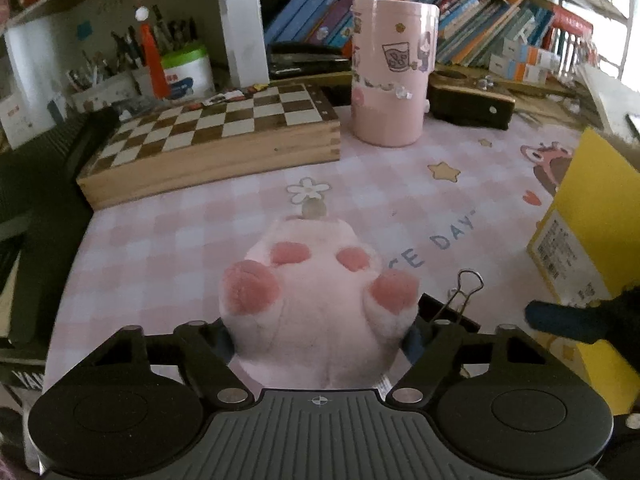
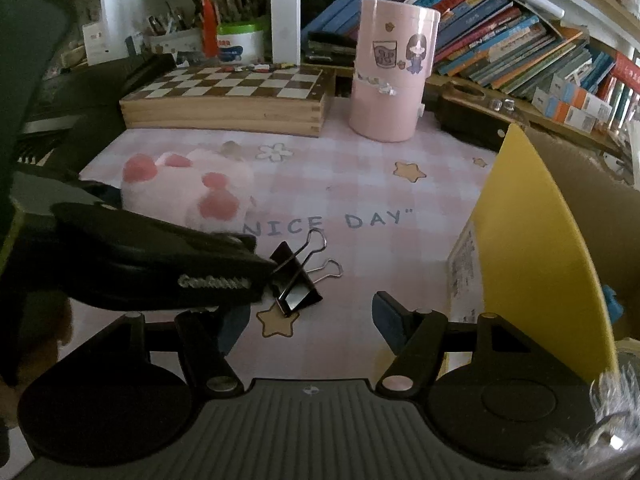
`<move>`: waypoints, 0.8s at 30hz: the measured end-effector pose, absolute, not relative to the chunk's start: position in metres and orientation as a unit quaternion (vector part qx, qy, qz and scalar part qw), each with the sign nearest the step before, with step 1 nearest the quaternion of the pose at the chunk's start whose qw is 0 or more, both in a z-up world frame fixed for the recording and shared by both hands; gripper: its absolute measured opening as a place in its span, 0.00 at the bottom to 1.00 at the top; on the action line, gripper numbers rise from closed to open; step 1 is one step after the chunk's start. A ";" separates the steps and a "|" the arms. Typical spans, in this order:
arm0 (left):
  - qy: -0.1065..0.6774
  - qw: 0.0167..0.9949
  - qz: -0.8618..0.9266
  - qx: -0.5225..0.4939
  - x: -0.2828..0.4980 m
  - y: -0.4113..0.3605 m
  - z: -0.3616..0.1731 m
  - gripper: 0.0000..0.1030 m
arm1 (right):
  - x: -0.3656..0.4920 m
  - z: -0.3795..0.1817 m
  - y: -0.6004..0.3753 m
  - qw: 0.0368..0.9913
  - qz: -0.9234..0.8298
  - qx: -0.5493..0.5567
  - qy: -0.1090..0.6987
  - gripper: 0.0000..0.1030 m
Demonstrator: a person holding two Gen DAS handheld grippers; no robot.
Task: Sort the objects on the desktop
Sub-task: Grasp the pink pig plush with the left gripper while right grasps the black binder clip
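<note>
**Plush paw between my left jaws, binder clip ahead of my right**

My left gripper (image 1: 318, 340) has the pink plush paw (image 1: 316, 300) sitting between its jaws; both blue pads (image 1: 412, 340) sit at the toy's flanks and the fur bulges around them, so I read this as grasping the paw. The toy rests on the pink checked mat (image 1: 180, 232) of the worktop, its pink toe pads facing up at me.

My right gripper (image 2: 308, 324) is released, jaws apart with only mat between them. The black binder clip (image 2: 298, 280) lies just ahead of those jaws, toward their left side, wire handles pointing away. In the right wrist view my left gripper's body reaches across and seems to touch the clip's left edge.

To the right stands a yellow box (image 2: 536, 240), close beside my right jaw. Farther back sit a wooden chessboard (image 1: 216, 128) on the left and a pink cylindrical container (image 1: 390, 72) with stickers near the middle. Behind them runs a shelf of books (image 1: 460, 12).
</note>
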State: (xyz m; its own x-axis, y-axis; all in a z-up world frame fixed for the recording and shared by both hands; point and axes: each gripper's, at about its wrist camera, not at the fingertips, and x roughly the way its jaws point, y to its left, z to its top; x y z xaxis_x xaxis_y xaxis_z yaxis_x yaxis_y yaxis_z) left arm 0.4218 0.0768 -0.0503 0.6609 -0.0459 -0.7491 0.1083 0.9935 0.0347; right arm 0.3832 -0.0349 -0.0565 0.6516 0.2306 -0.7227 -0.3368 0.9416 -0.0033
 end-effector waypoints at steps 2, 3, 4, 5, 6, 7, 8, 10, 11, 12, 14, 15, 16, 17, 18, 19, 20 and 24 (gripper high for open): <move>0.412 0.910 -0.047 0.025 0.420 0.083 -0.046 0.70 | 0.386 -0.058 -0.034 0.905 0.158 -0.066 0.389 0.64; 0.411 0.910 -0.049 0.012 0.419 0.087 -0.042 0.70 | 0.387 -0.059 -0.034 0.905 0.159 -0.066 0.390 0.64; 0.408 0.912 -0.048 -0.003 0.415 0.092 -0.037 0.70 | 0.389 -0.060 -0.034 0.904 0.160 -0.065 0.391 0.64; 0.404 0.914 -0.044 -0.016 0.410 0.098 -0.032 0.70 | 0.391 -0.061 -0.033 0.904 0.160 -0.064 0.392 0.63; 0.399 0.916 -0.041 -0.024 0.407 0.102 -0.028 0.70 | 0.393 -0.061 -0.033 0.903 0.160 -0.063 0.392 0.62; 0.393 0.918 -0.037 -0.032 0.401 0.107 -0.023 0.70 | 0.394 -0.062 -0.033 0.903 0.161 -0.061 0.393 0.61; 0.388 0.920 -0.032 -0.037 0.395 0.111 -0.018 0.70 | 0.397 -0.063 -0.032 0.903 0.161 -0.059 0.394 0.61; 0.383 0.923 -0.020 -0.045 0.384 0.119 -0.011 0.70 | 0.401 -0.064 -0.031 0.903 0.160 -0.055 0.395 0.57; 0.382 0.923 -0.015 -0.050 0.377 0.123 -0.009 0.70 | 0.403 -0.066 -0.030 0.903 0.161 -0.053 0.396 0.56; 0.382 0.923 -0.011 -0.055 0.372 0.127 -0.008 0.70 | 0.406 -0.067 -0.029 0.902 0.161 -0.052 0.398 0.53; 0.384 0.921 -0.002 -0.063 0.362 0.133 -0.007 0.70 | 0.409 -0.070 -0.027 0.903 0.159 -0.052 0.396 0.52; 0.385 0.921 0.002 -0.066 0.357 0.135 -0.007 0.70 | 0.411 -0.070 -0.026 0.903 0.160 -0.053 0.395 0.51; 0.386 0.920 0.007 -0.070 0.354 0.137 -0.007 0.70 | 0.412 -0.070 -0.026 0.904 0.159 -0.053 0.393 0.50; 0.386 0.919 0.011 -0.075 0.350 0.139 -0.007 0.70 | 0.414 -0.071 -0.025 0.905 0.159 -0.053 0.391 0.49; 0.386 0.919 0.016 -0.081 0.347 0.141 -0.007 0.70 | 0.415 -0.071 -0.025 0.906 0.159 -0.054 0.388 0.48; 0.386 0.918 0.021 -0.088 0.345 0.142 -0.007 0.70 | 0.416 -0.071 -0.024 0.907 0.160 -0.057 0.386 0.48; 0.386 0.917 0.025 -0.095 0.343 0.143 -0.008 0.70 | 0.416 -0.072 -0.024 0.907 0.162 -0.058 0.383 0.48; 0.384 0.917 0.030 -0.105 0.337 0.143 -0.007 0.70 | 0.417 -0.070 -0.025 0.907 0.175 -0.062 0.378 0.27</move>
